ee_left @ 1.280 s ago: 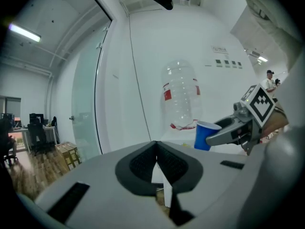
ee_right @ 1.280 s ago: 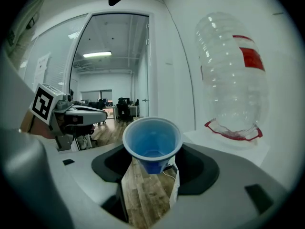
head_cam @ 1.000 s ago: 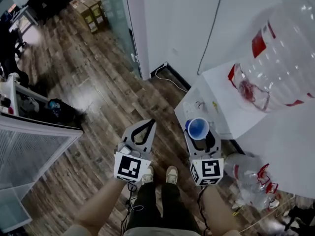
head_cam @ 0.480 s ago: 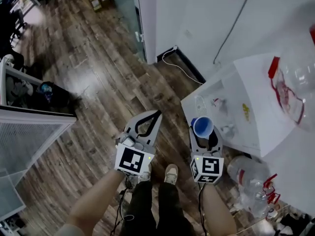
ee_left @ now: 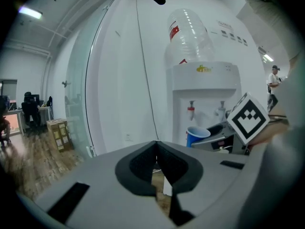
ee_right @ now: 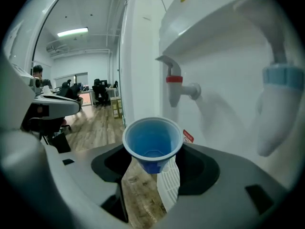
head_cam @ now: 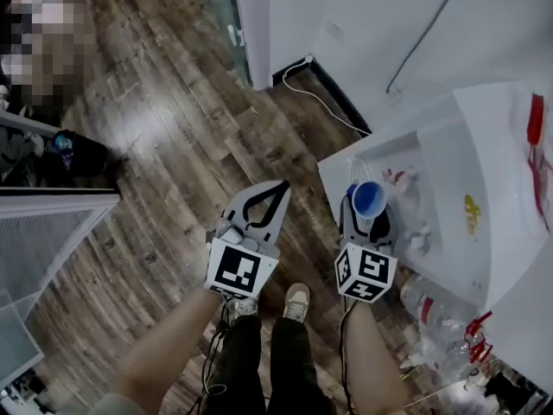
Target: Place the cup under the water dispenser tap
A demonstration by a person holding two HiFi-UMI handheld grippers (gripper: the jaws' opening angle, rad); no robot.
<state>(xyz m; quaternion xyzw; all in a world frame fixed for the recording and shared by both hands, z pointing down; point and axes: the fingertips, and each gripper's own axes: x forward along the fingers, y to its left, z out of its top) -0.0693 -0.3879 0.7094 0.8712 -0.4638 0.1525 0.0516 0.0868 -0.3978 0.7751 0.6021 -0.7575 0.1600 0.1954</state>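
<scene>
— What has the right gripper (ee_right: 152,165) got?
— Its fingers (ee_right: 202,171) are pinching the blue cup (ee_right: 152,140) low on its tapered body, rim clear above them, mouth up. The left gripper (ee_left: 156,147) has its fingers (ee_left: 138,168) pressed together on nothing.
— Will that cup stand a squeeze?
— Not much, I'd say. It looks thin, light and empty, so it'll dent if pinched hard and tip at a nudge. The low hold on opposite sides is sensible; it leaves the mouth free for the water, and the base can be set flat.
— Where is it against the taps?
— Just in front of the water dispenser (ee_left: 205,80), lower than the red tap (ee_right: 174,87) and short of it; the blue tap (ee_right: 281,104) is off to the right. The white drip grille (ee_right: 167,187) shows beneath the fingers.
— Changed since a second ago?
— Both grippers have come down and in. The cup was at the dispenser's near corner; now it sits over the alcove's front edge. The grip hasn't changed, and the big bottle (ee_left: 190,32) has slid nearly out of the head view
</scene>
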